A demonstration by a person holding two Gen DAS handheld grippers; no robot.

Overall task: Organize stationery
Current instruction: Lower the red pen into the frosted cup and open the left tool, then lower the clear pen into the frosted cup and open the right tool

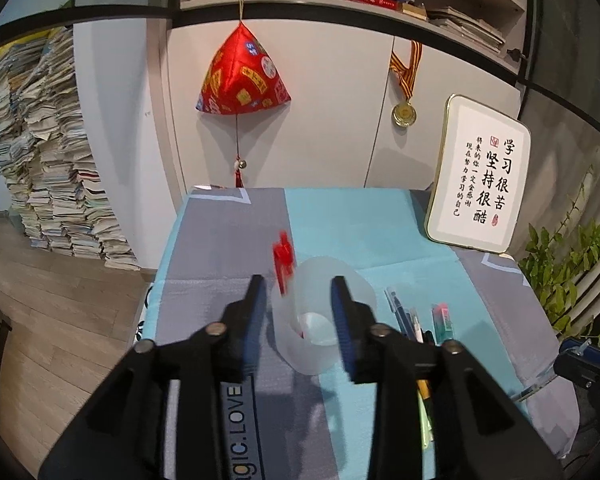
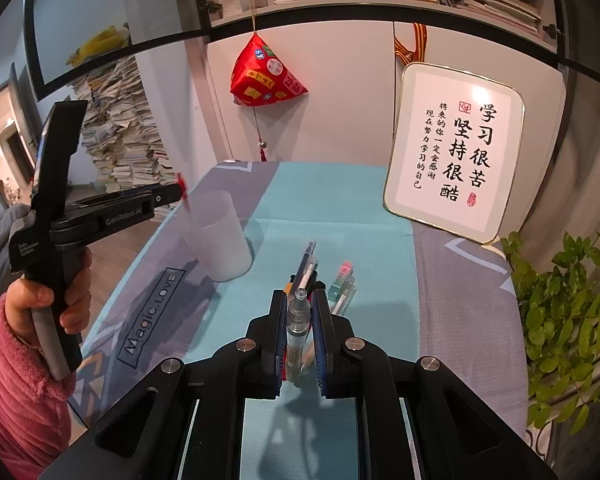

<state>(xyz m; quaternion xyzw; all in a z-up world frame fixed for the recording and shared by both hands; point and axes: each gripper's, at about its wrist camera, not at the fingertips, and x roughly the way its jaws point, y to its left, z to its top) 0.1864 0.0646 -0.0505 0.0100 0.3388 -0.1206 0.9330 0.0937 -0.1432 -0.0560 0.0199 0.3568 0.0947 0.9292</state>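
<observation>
A frosted plastic cup (image 1: 320, 316) stands upright on the blue and grey cloth; it also shows in the right wrist view (image 2: 218, 236). A red pen (image 1: 283, 258) is blurred and leans into the cup's rim; it also shows in the right wrist view (image 2: 183, 190). My left gripper (image 1: 300, 284) is open above the cup, and its tip shows in the right wrist view (image 2: 172, 194). My right gripper (image 2: 301, 294) is shut on a clear pen (image 2: 298, 328). Several pens (image 1: 404, 312) and an eraser (image 1: 442, 318) lie right of the cup; they also show in the right wrist view, the pens (image 2: 306, 264) and the eraser (image 2: 340, 276).
A framed calligraphy sign (image 2: 456, 148) leans at the table's back right. A green plant (image 2: 564, 312) stands off the right edge. A red hanging ornament (image 1: 242, 76) and a medal (image 1: 404, 114) hang on the white cabinet behind. A tall paper stack (image 1: 48, 152) stands on the floor at left.
</observation>
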